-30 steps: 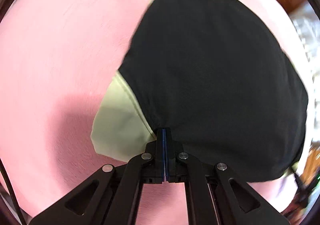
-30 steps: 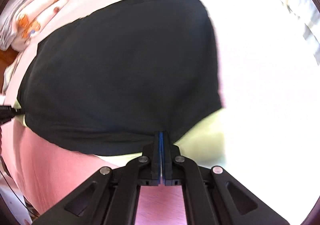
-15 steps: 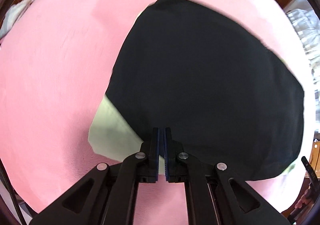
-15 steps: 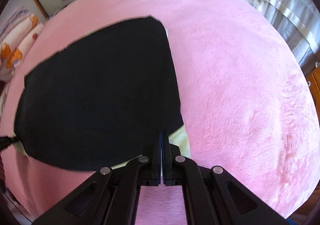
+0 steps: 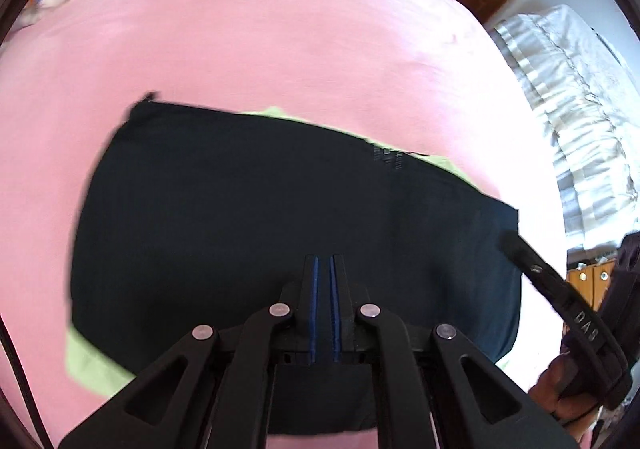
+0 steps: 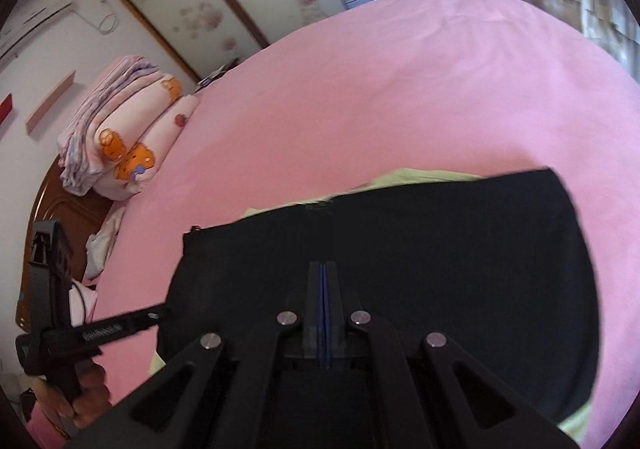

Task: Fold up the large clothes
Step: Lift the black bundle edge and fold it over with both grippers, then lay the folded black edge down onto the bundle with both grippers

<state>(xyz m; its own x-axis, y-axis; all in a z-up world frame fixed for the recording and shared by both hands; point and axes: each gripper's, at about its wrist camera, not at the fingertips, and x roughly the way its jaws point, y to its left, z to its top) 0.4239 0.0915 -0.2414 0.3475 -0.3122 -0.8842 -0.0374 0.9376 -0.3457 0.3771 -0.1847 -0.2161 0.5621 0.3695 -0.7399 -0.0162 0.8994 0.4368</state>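
- Garment [image 5: 280, 225], black over a pale green underlayer, lies flat on the pink bed [image 5: 280, 29]; a second ago its near edge was pinched in both grippers, and now it rests on its own with green showing along the far edge and at the near corners.
- My left gripper [image 5: 324, 269] has just let its jaws part to a thin slit; nothing sits between them, and the black cloth lies below.
- My right gripper [image 6: 323, 277] has its jaws pressed together on nothing, hovering over the same cloth.
- Both views now take in far more of the bed than half a second ago, so I read both hands as pulling up and away.
- I judge this fold as laid down and released; the next one needs a fresh grasp on an edge.
- Folded bedding [image 6: 120, 137] sits well apart at the bed's head.
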